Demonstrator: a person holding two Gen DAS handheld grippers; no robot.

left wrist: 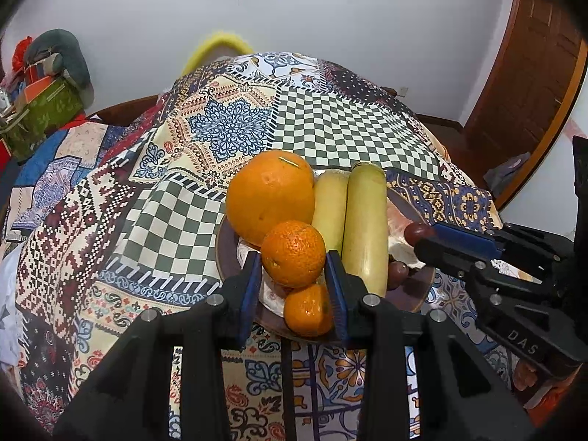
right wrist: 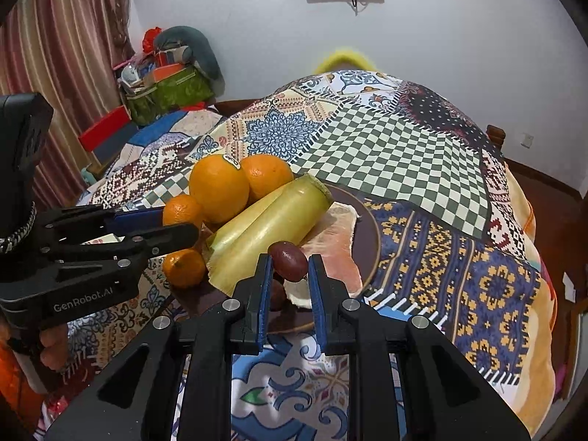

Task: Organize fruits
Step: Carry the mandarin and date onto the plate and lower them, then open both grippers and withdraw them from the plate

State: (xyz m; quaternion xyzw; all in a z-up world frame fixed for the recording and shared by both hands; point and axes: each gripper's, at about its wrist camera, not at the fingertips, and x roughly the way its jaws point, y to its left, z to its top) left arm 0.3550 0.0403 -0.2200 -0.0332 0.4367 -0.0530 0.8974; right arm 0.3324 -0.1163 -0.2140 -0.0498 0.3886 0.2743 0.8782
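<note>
A brown plate (left wrist: pixel 228 257) on the patchwork cloth holds a big orange (left wrist: pixel 270 196), small mandarins, two pale yellow-green sticks (left wrist: pixel 365 228), pomelo pieces (right wrist: pixel 330 242) and dark red dates. My left gripper (left wrist: pixel 294 261) is shut on a mandarin (left wrist: pixel 294 253), with another mandarin (left wrist: pixel 307 310) below it. My right gripper (right wrist: pixel 290 266) is shut on a dark red date (right wrist: pixel 288 261) over the plate's near edge; it also shows in the left wrist view (left wrist: pixel 419 235). The left gripper shows in the right wrist view (right wrist: pixel 176 220) beside the mandarins.
The table is covered by a patchwork cloth (left wrist: pixel 330 125). A yellow chair back (left wrist: pixel 220 44) stands behind the table. Boxes and a green bag (right wrist: pixel 172 92) sit far left. A wooden door (left wrist: pixel 533 73) is at the right.
</note>
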